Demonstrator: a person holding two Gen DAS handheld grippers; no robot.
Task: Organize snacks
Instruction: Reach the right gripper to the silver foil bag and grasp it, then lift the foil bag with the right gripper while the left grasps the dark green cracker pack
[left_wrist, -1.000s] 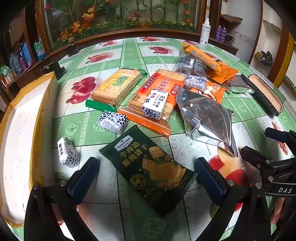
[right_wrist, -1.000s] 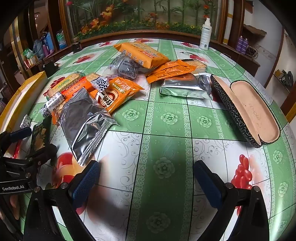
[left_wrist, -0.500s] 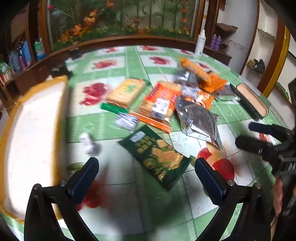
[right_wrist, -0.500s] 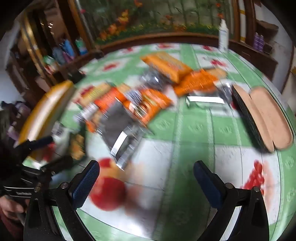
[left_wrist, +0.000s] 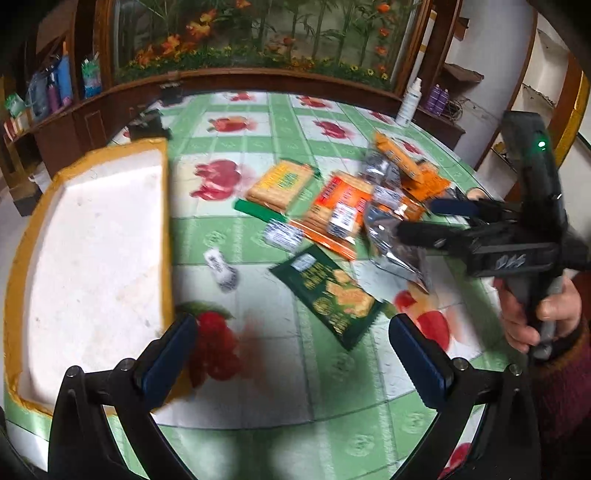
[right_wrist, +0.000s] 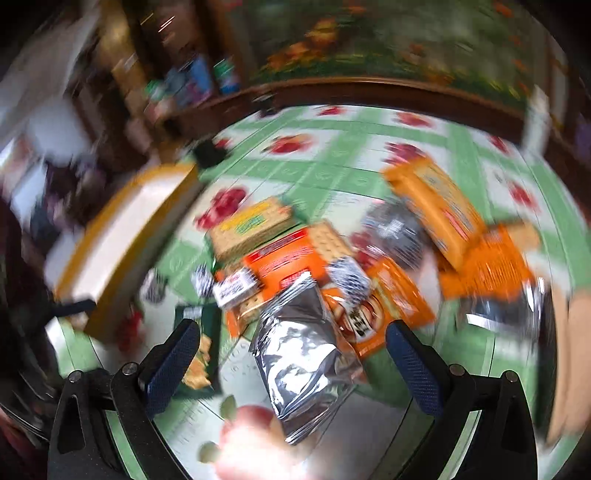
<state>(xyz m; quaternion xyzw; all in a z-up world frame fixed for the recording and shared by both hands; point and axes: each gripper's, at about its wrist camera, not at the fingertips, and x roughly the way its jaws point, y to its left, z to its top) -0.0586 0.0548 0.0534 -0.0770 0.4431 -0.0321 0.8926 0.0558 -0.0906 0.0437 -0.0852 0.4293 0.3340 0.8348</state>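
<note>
On the counter (left_wrist: 332, 387) ahead of my left tongs (left_wrist: 291, 354), which stand wide and hold nothing, the snacks lie loose: a dark green cracker packet (left_wrist: 328, 293) nearest, its long axis slanting from far left to near right. The white tray (left_wrist: 96, 251) with the orange rim sits at left, bare inside. My right tongs (left_wrist: 432, 219) show at right, apart and empty above the silver pouch (left_wrist: 397, 243). From the right wrist, blurred, those tongs (right_wrist: 291, 358) stand wide with the silver pouch (right_wrist: 299, 354) between them, long axis running away from me, crimped end far. I judge it light, crinkly, slippery and its contents crushable; a pinch across its flat edge looks safest.
</note>
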